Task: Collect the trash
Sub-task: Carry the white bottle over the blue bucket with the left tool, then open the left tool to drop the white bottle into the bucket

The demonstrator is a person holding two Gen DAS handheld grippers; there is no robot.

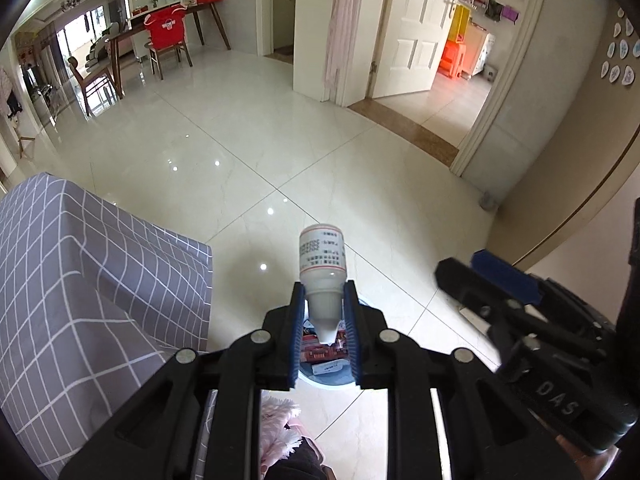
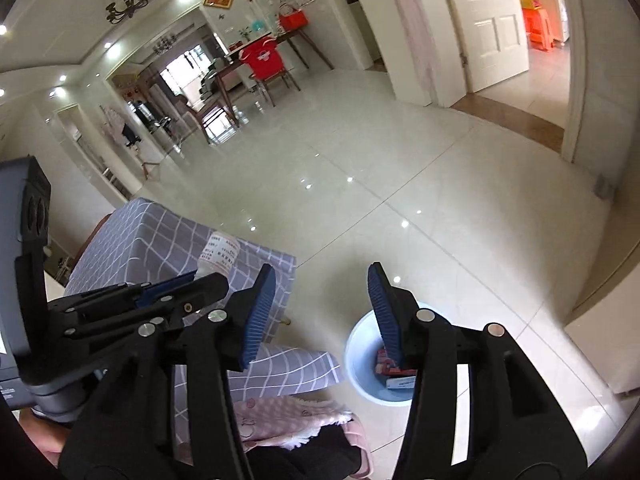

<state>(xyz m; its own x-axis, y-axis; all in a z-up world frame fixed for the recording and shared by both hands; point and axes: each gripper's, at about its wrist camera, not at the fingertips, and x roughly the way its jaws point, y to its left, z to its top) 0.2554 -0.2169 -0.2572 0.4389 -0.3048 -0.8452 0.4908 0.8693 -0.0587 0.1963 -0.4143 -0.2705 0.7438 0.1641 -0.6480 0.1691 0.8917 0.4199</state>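
My left gripper (image 1: 324,292) is shut on the neck of a white plastic bottle (image 1: 322,252) with a printed label, bottom end pointing away. Right under it on the floor stands a pale blue bin (image 1: 326,380), holding red cartons (image 1: 320,354). In the right wrist view the same bin (image 2: 354,364) and its cartons (image 2: 386,364) lie below my right gripper (image 2: 320,276), which is open with nothing between its blue pads. The bottle (image 2: 218,254) and the left gripper show at the left there. The right gripper (image 1: 466,266) reaches in from the right of the left wrist view.
A table under a grey checked cloth (image 1: 80,280) stands just left of the bin. The person's fuzzy pink slipper (image 2: 288,420) is at the bottom. Glossy tiled floor (image 1: 280,140) runs to a dining table with chairs (image 1: 168,36) and an open white door (image 1: 416,28).
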